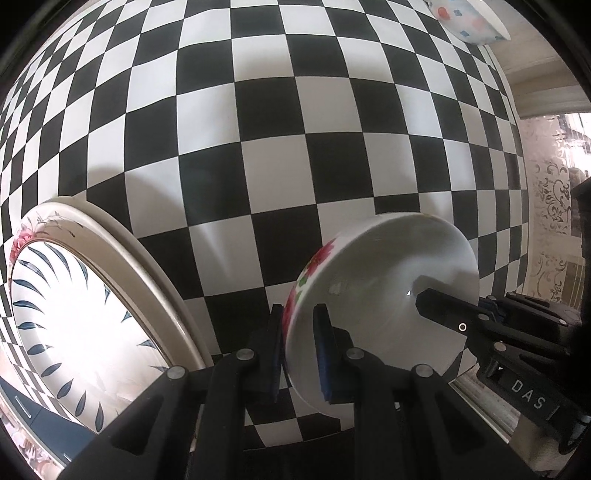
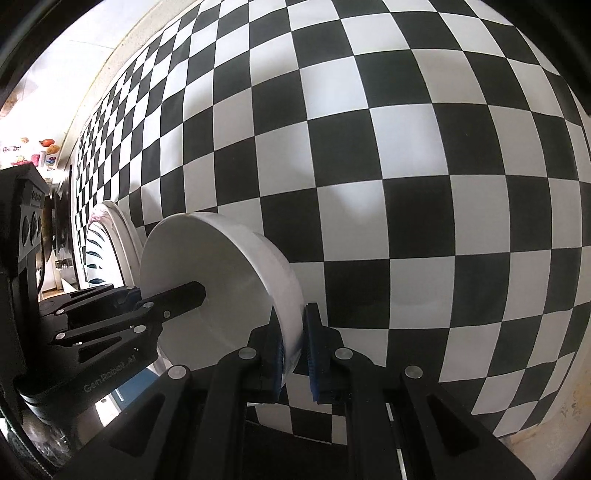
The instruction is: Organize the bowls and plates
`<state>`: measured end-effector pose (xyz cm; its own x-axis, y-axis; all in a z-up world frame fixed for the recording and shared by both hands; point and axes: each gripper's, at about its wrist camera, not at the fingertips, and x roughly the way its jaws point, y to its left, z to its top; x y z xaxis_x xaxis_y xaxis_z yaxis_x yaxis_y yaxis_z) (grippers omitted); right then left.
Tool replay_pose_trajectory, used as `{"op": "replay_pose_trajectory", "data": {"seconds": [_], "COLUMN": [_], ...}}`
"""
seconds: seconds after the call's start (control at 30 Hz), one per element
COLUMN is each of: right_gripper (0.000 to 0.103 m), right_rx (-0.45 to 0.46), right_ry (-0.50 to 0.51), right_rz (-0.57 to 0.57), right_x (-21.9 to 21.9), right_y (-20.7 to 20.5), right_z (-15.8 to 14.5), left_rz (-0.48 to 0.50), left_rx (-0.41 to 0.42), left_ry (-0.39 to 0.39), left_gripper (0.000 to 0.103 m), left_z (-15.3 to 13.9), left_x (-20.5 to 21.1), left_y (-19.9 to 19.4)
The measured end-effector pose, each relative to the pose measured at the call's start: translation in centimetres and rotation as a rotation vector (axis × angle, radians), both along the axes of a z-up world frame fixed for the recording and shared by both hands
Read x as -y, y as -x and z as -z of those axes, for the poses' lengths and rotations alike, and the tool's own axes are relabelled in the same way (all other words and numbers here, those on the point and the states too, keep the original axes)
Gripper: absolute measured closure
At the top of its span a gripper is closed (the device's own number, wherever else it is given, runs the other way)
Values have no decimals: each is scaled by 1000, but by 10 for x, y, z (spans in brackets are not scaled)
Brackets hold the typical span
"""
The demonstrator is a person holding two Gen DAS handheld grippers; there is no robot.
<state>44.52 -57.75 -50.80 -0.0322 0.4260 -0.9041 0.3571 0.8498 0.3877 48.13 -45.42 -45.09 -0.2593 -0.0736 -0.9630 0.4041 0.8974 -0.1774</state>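
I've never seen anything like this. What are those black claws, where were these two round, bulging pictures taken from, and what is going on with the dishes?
No robot here: a person holds a two-finger gripper in each hand, and a wide-angle camera on each gripper looks along its fingers, which bends the picture.

In the left wrist view, the left gripper pinches the rim of a white bowl with red flowers. The right gripper, seen in its own view, grips the opposite rim of the same bowl, so both hold it tilted on edge.

Below is a black-and-white checkered tablecloth. On it at the left lies a plate with blue leaf marks, apparently resting on a larger flowered plate. Another bowl with coloured spots sits at the far edge.
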Motion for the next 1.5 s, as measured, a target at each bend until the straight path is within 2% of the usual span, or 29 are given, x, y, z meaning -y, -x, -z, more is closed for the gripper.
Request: {"op": "replay_pose_trajectory", "data": {"seconds": [0.2,0.33,0.4,0.47,0.6,0.63,0.7,0.73,0.77,0.87,0.97,1.17,1.3,1.5], "right_gripper": [91,90,87,77,75,71,55,42,37,37,37,37,38,59], "right_rx": [-19,-29,-20,-12,41,59,98,131,161,216,244,234,205,148], "right_ry": [-16,-20,-37,-36,-35,-43,-52,-49,-36,-4,-29,-25,-35,-36], "right_rz": [-1,8,27,37,84,104,134,149,162,196,224,265,282,293], "right_x": [1,7,15,24,47,56,70,79,87,107,123,142,144,145], "right_y": [-3,-4,-4,-5,-16,-24,-41,-54,-67,-108,-158,-230,-252,-270], "right_z": [3,-1,-9,-20,-47,-55,-67,-74,-80,-90,-88,-68,-52,-26], "left_rz": [-1,-7,-17,-25,-43,-41,-37,-38,-39,-55,-84,-121,-118,-88], "left_rx": [-7,18,37,69,118,128,158,172,182,207,213,178,151,110], "left_ry": [-3,-25,-23,-19,28,39,53,57,64,81,110,146,137,110], "left_gripper": [89,88,88,88,87,87,85,85,85,85,85,85,85,85], "left_z": [5,-6,-22,-36,-69,-74,-83,-85,-86,-89,-85,-60,-41,-8], "left_x": [-2,-7,-9,-11,-8,-9,-2,2,5,20,35,66,86,102], "left_y": [-5,-5,-8,-10,-29,-32,-51,-65,-77,-124,-171,-251,-278,-291]}}
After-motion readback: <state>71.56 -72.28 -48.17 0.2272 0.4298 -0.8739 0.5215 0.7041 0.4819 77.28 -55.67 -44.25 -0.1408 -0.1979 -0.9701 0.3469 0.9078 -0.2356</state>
